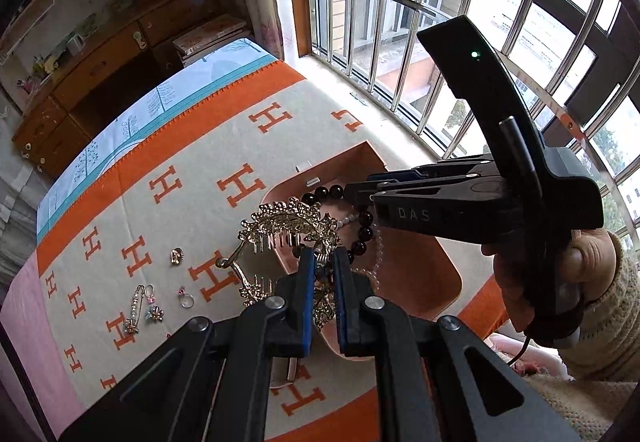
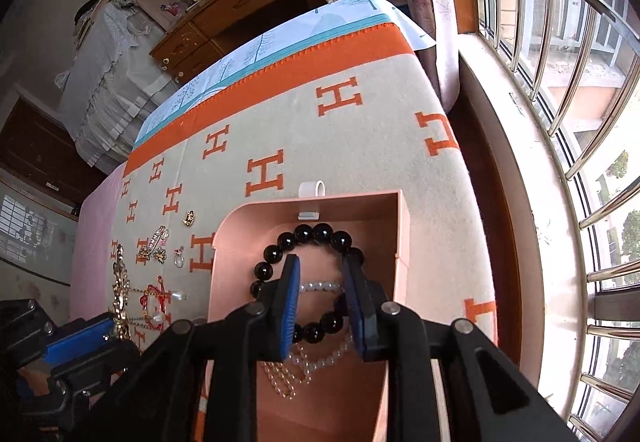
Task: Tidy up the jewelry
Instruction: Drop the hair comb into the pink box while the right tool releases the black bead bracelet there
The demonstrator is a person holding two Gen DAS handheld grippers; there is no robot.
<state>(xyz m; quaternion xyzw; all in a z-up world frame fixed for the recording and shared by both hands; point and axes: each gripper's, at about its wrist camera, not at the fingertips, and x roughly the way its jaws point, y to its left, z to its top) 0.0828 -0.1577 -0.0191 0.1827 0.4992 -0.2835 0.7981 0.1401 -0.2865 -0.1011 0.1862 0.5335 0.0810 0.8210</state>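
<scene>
Left wrist view: the left gripper (image 1: 322, 282) has its 2 blue-padded jaws nearly closed, pinched on the gold hair comb (image 1: 286, 228), whose leafy ornament and teeth stick up and out to the left of the pads; the comb hangs over the near-left edge of the pink box (image 1: 440, 274). Just beyond it the right gripper (image 1: 362, 198) reaches in from the right, held by a hand (image 1: 532, 274) in a knitted sleeve, its tips at the black bead bracelet (image 1: 360, 218) and pearl strand (image 1: 376, 262) in the box.

Right wrist view: the right gripper (image 2: 320, 282) stands partly open with its jaws either side of the bracelet's ring (image 2: 316, 234); the pads do not press on the beads (whether they brush them I cannot tell); the pearls (image 2: 304, 362) lie under and below them on the box floor (image 2: 352, 402).

On the H-patterned blanket (image 1: 192, 146), left of the box, lie 2 brooch pins (image 1: 140, 306), a clear ring (image 1: 185, 298) and a small gold charm (image 1: 176, 255), all well apart from either claw; a red knotted bracelet (image 2: 154, 300) lies beside the comb.
</scene>
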